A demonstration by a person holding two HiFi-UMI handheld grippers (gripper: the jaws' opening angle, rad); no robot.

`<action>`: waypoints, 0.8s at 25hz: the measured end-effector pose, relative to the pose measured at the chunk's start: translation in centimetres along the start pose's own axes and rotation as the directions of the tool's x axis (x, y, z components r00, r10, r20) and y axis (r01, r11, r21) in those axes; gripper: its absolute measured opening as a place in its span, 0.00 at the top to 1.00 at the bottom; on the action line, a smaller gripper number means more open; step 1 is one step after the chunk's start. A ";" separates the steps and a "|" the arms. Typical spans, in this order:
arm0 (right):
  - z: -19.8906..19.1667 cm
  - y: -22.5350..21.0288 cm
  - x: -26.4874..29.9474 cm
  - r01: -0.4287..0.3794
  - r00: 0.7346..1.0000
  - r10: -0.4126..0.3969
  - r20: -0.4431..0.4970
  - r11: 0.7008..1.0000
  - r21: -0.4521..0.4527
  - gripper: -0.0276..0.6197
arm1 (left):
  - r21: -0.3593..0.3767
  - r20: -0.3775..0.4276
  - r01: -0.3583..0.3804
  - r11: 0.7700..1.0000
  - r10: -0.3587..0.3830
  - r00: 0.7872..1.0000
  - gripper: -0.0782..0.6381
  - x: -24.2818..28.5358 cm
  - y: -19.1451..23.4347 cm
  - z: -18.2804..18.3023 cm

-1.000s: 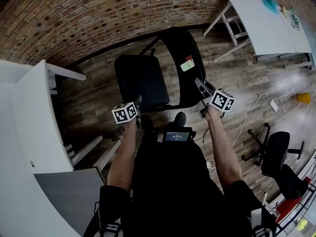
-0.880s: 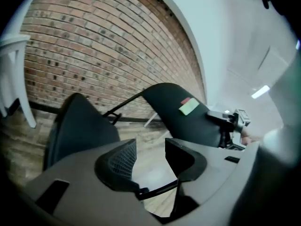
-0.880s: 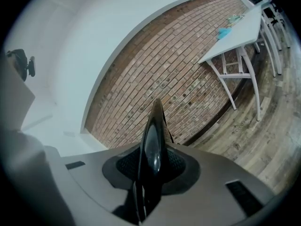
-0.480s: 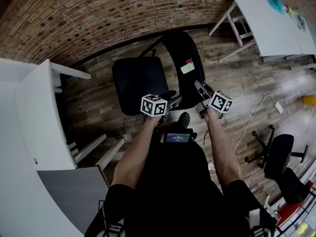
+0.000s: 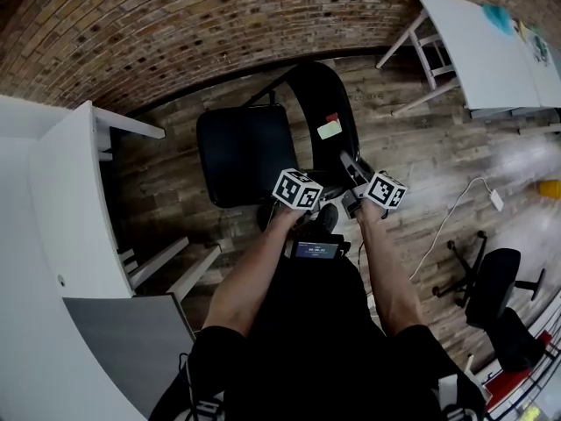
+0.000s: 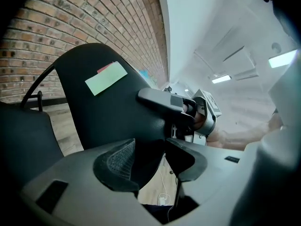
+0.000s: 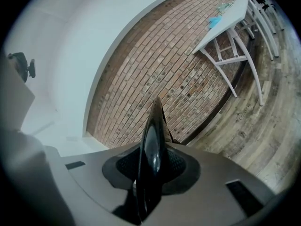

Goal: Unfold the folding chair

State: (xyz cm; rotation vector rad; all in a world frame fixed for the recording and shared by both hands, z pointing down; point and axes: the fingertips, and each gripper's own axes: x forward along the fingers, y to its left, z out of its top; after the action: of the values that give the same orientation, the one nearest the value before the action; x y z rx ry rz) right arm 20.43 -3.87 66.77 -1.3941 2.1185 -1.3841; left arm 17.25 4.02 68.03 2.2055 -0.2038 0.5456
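Black folding chair (image 5: 245, 152) stands on the wood floor (image 5: 421, 147) by the far brick wall (image 5: 175, 16), seat down. Right tongs (image 7: 151, 166) pinch the backrest (image 5: 317, 95) edge (thin, glossy). Left tongs (image 6: 150, 152) gape just left, gripping nothing.

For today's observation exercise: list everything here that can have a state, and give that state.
Folding chair: seat down, out from backrest.
Right gripper: fingers shut on backrest edge.
Left gripper: fingers apart, gripping nothing.
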 end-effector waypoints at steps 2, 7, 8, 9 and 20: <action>-0.6 -0.3 0.2 0.004 1.000 -0.004 0.005 1.000 0.017 0.82 | -0.010 -0.014 -0.014 1.000 0.014 1.000 0.60 0.0 0.3 -0.6; -1.8 -0.7 0.8 -0.001 1.000 0.001 0.011 0.999 0.042 0.82 | -0.032 -0.034 -0.056 0.998 0.055 0.998 0.60 -0.1 1.1 -1.5; -2.1 -0.7 1.0 -0.003 1.000 0.002 0.008 0.999 0.046 0.82 | -0.040 -0.032 -0.062 0.997 0.061 0.998 0.60 -0.2 1.3 -1.6; -2.2 -0.6 1.2 -0.004 1.000 0.003 0.006 0.999 0.047 0.82 | -0.048 -0.030 -0.066 0.997 0.065 0.997 0.60 -0.3 1.5 -1.7; -2.8 -0.6 1.7 -0.001 1.000 0.001 0.008 0.999 0.041 0.82 | -0.064 -0.017 -0.081 0.995 0.080 0.997 0.60 -0.7 2.1 -2.1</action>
State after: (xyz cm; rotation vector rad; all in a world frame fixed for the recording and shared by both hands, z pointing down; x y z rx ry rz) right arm 18.14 -3.70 69.13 -1.3809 2.0738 -1.4114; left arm 15.29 4.24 70.32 2.1371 -0.2995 0.5911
